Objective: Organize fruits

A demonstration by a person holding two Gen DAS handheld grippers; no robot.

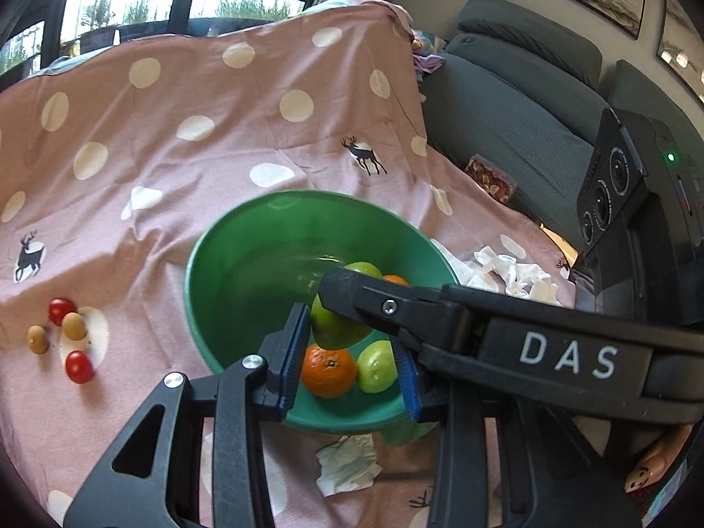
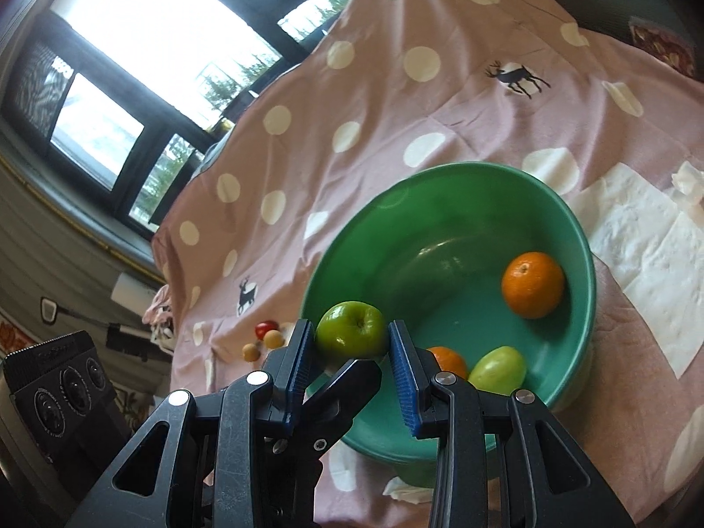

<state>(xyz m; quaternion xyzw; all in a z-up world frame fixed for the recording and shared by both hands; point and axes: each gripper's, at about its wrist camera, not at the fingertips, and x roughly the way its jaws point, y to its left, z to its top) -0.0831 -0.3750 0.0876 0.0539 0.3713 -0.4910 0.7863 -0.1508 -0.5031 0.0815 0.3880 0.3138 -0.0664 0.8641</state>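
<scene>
A green bowl (image 1: 229, 264) (image 2: 440, 202) sits on a pink dotted cloth. In the right wrist view my right gripper (image 2: 352, 354) is shut on a green apple (image 2: 350, 328) and holds it over the bowl's near rim. The same apple (image 1: 339, 325) shows in the left wrist view under the right gripper's fingers (image 1: 374, 299). The bowl holds two oranges (image 2: 533, 284) (image 1: 328, 370) and a small green fruit (image 2: 499, 369) (image 1: 376, 366). My left gripper (image 1: 350, 369) is open over the bowl's near edge, with the orange and green fruit seen between its pads.
Two cherry tomatoes (image 1: 79, 366) and two small brown fruits (image 1: 72, 325) lie on the cloth left of the bowl. Crumpled tissues (image 1: 347, 464) lie near the bowl, a flat paper towel (image 2: 642, 255) to its right. A grey sofa (image 1: 506, 110) stands behind.
</scene>
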